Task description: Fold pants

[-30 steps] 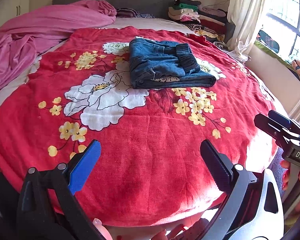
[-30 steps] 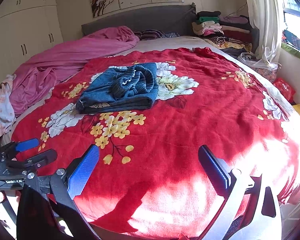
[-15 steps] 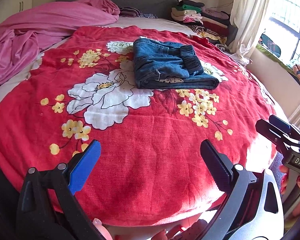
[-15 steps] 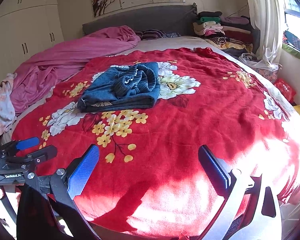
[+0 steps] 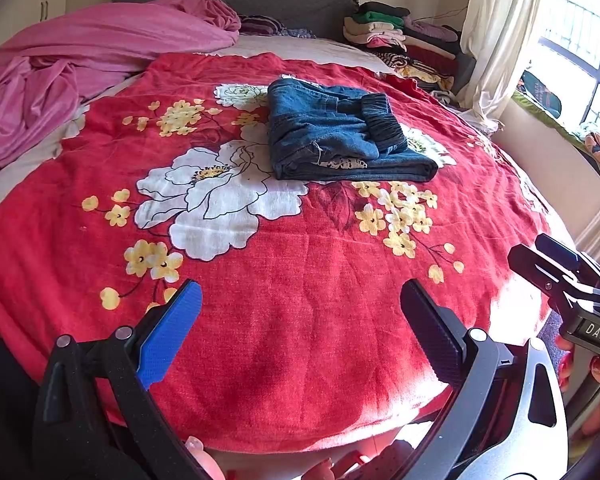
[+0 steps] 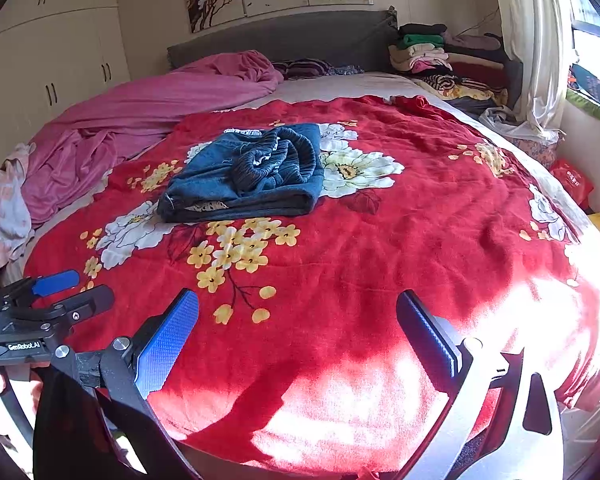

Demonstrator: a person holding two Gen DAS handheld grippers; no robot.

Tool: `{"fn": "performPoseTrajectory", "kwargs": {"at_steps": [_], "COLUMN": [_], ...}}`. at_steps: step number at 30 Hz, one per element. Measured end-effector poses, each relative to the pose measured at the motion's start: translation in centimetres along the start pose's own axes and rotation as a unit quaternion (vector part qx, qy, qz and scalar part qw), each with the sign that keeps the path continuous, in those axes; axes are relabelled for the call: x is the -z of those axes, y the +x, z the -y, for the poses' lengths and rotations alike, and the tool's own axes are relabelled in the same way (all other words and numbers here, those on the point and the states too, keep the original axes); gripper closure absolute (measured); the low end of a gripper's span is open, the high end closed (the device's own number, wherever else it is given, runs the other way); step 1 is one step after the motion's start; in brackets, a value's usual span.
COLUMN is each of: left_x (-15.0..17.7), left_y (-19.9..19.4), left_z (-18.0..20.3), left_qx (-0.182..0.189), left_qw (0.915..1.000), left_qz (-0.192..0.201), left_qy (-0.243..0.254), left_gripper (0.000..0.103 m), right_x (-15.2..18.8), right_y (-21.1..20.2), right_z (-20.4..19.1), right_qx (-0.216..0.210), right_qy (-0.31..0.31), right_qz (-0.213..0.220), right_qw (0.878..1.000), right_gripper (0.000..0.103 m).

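My left hand-held gripper (image 5: pixel 300 312) hangs over the near edge of the bed (image 5: pixel 308 46), fingers spread wide, nothing between them. The right hand-held gripper (image 6: pixel 298 322) is the same: spread, empty, well apart from the cloth.

Pants (image 5: pixel 340 136) sit at about 12 o'clock from the left gripper and 11 o'clock from the right (image 6: pixel 248 176), lying on the red floral blanket (image 5: pixel 300 300) mid-bed.

Handling, my judgement: denim, so soft but thick, moderately heavy for cloth, not slippery, not fragile. A stacked bundle will resist a pinch through all layers and may shear apart if I lift one edge only. Best grips are the thick folded edge facing me, one gripper toward each end, so the layers move together. I'd avoid the elastic waistband; it stretches and bunches.

Looks: dark blue, already folded into a compact, rough rectangle. The ribbed elastic waistband is on top, rumpled rather than flat. A pale patterned lining shows at the near edge.
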State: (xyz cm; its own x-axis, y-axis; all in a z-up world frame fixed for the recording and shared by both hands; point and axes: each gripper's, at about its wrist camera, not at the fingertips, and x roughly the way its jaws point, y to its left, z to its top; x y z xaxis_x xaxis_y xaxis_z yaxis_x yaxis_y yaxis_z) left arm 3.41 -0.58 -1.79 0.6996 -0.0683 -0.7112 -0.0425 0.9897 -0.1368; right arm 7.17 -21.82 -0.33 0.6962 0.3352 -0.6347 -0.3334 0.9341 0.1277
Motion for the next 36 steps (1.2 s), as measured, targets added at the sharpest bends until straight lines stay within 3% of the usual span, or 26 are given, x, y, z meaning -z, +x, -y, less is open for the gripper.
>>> {"fn": "performPoseTrajectory", "kwargs": {"at_steps": [36], "left_x": [-0.14], "left_y": [-0.31], "left_z": [-0.16], "left_qx": [-0.013], "left_qw": [0.9999], "left_qz": [0.0], "left_qy": [-0.007], "left_gripper": [0.01], "right_x": [-0.09], "right_y": [-0.21], "right_z": [-0.26], "right_qx": [0.0], "right_qy": [-0.001], "right_qz": [0.002], "right_qw": [1.0], "right_gripper": [0.005]}}
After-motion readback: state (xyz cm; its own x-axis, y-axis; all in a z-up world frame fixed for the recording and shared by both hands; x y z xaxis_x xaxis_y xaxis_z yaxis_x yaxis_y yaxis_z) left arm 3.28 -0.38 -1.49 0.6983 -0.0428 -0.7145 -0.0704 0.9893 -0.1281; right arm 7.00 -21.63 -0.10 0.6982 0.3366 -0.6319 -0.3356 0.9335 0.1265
